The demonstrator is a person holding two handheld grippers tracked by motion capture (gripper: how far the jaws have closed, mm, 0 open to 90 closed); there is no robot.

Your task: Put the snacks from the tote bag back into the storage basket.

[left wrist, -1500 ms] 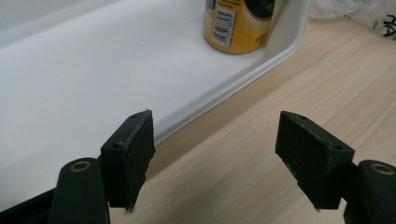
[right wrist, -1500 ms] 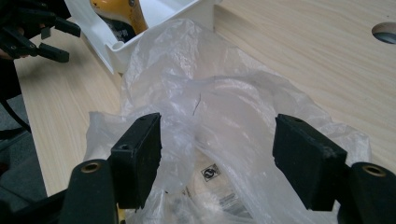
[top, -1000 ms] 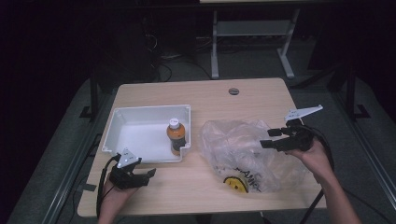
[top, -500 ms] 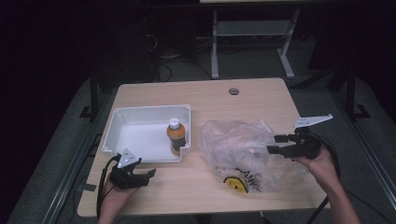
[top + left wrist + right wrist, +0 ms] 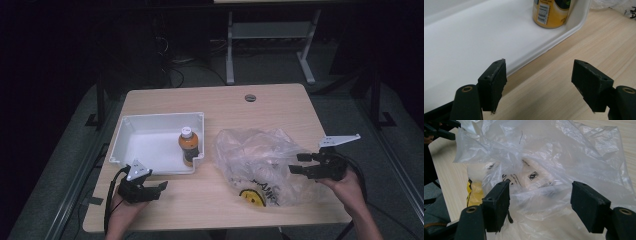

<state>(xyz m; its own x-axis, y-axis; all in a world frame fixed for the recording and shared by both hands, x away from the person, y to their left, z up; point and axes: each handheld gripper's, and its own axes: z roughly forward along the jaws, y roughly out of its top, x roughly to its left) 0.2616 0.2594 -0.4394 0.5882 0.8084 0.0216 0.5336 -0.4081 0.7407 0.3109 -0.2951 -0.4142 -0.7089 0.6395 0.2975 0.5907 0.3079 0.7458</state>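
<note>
Right gripper (image 5: 298, 163), jaws wide and empty, has descended to the edge of the crumpled clear plastic bag (image 5: 260, 160) on the light wooden desk (image 5: 280, 107), apparently ready to grasp it. Left gripper (image 5: 161, 186), likewise wide and empty, rests beside the white rectangular plastic tray (image 5: 150, 120).

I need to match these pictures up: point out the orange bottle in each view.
High view: the orange bottle stands upright in the white tray's right near corner.
Left gripper view: bottle's lower part at top centre, in that tray corner.
Right gripper view: not in it.
Shared landmark: the clear plastic bag on the table, seen up close in the right gripper view.
</note>
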